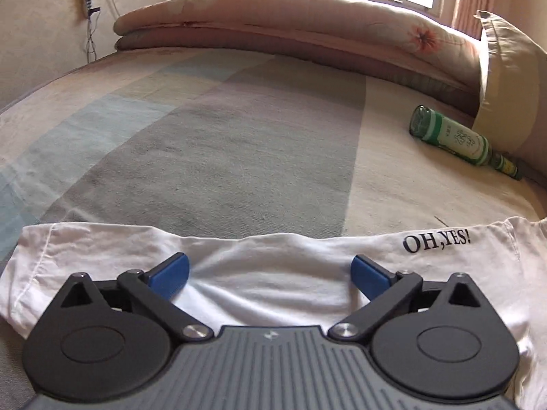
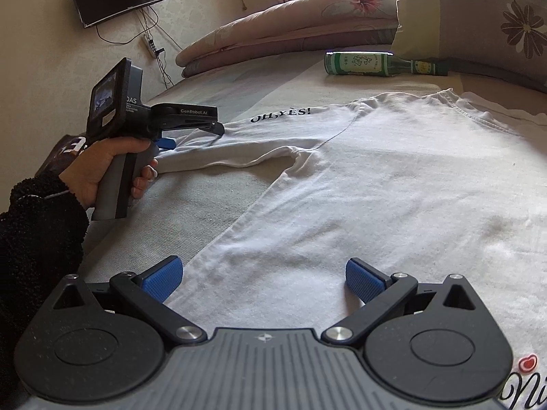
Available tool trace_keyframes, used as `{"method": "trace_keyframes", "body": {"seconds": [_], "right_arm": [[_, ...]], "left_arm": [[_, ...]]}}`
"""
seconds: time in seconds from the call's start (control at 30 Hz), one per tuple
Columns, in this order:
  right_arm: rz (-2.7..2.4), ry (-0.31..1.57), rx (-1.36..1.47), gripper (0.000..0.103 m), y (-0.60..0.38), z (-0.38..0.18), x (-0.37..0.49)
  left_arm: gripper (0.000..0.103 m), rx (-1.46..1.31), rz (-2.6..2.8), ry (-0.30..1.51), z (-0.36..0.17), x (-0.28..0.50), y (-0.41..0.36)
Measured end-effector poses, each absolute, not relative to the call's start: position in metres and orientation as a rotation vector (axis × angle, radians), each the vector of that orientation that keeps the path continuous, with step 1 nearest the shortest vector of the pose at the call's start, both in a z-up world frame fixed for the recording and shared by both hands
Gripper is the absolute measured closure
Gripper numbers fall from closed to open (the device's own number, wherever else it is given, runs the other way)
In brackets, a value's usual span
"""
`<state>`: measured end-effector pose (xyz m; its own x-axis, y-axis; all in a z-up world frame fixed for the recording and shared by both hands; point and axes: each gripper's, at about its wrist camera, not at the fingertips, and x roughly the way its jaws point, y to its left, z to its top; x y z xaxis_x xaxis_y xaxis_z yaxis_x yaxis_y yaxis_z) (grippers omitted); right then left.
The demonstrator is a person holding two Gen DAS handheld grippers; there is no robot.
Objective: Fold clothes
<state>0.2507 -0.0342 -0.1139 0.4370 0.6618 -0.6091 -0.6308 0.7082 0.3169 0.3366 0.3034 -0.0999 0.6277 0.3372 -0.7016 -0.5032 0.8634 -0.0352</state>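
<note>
Nearest: right gripper (image 2: 263, 278) hovers w/ jaws spread wide, nothing between the blue pads, sitting over the lower body of the white T-shirt (image 2: 376, 188) near its left side edge. No grip there.

Next out, left gripper (image 1: 270, 275) is also released, jaws wide apart, pads either side of a bunched ridge of the sleeve (image 1: 266, 273) but not pressing it. In the right wrist view it's held by a hand (image 2: 102, 164) at the sleeve's outer end, tips just above the cloth.

Progress, as I judge it: early. Shirt lies spread flat on the bed (image 1: 222, 143), body unfolded, sleeve w/ "OH,YES!" print (image 1: 437, 242) stretched straight out to the side. No fold visible yet in either view; looks like smoothing/layout is done, and sleeve tuck-in + body folds are all left.

Further back: green bottle (image 1: 458, 140) lying on its side, well apart from the shirt, beside a pillow (image 1: 509, 78). Folded quilts (image 1: 273, 24) at the far edge under the window.
</note>
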Motion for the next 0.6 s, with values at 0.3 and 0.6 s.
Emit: {"method": "trace_keyframes", "body": {"seconds": [0.3, 0.6], "right_arm": [[0.77, 0.733, -0.054, 0.0, -0.024, -0.117, 0.239], [0.711, 0.808, -0.003, 0.0, 0.04, -0.046, 0.298]], "left_arm": [[0.001, -0.181, 0.419, 0.686, -0.064, 0.269, 0.284], [0.001, -0.352, 0.464, 0.706, -0.065, 0.243, 0.349]]}}
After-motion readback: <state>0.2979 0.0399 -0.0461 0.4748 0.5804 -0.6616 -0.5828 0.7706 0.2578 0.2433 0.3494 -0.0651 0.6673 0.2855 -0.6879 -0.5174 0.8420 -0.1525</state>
